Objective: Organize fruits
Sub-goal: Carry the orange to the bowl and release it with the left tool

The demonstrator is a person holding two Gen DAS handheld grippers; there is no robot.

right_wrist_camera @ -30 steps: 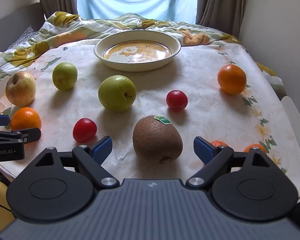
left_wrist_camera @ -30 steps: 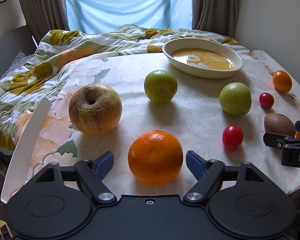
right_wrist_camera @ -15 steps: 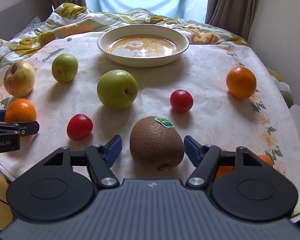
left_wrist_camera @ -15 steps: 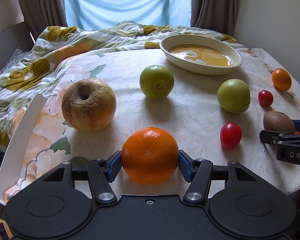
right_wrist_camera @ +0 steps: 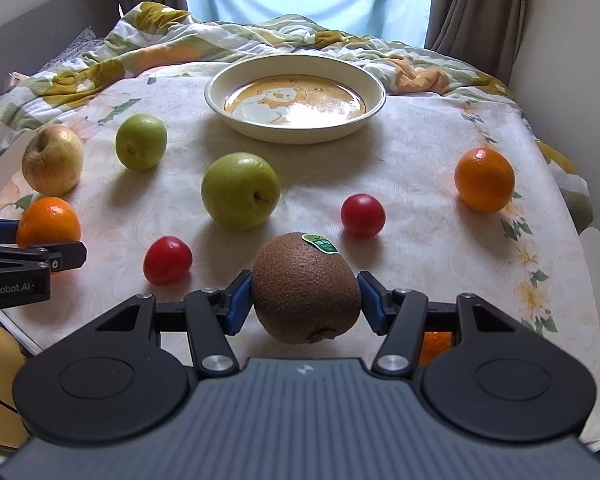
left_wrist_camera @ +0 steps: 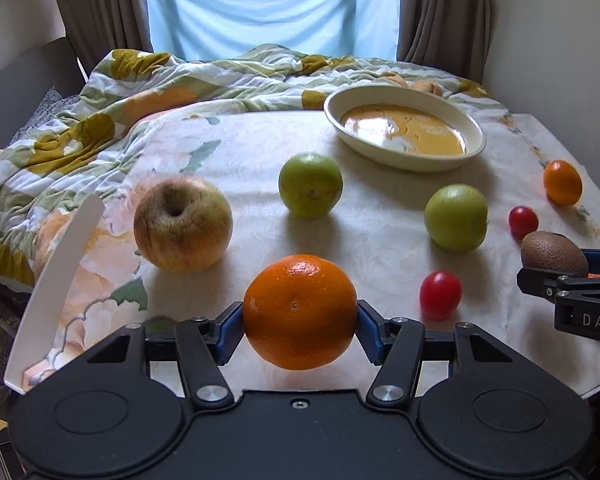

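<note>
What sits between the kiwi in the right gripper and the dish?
A green apple lies just left of the straight line from the kiwi to the dish, and a red tomato just right. The cloth directly between looks bare.

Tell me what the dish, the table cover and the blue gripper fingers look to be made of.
Dish: likely glazed ceramic, cream and glossy, with window glare on its orange base; melamine is possible.
Table cover: woven cloth, matte, with a faint floral pattern and printed flowers at its edge.
Fingers: apparently blue rubber or soft plastic pads, matte, on black plastic links.
</note>
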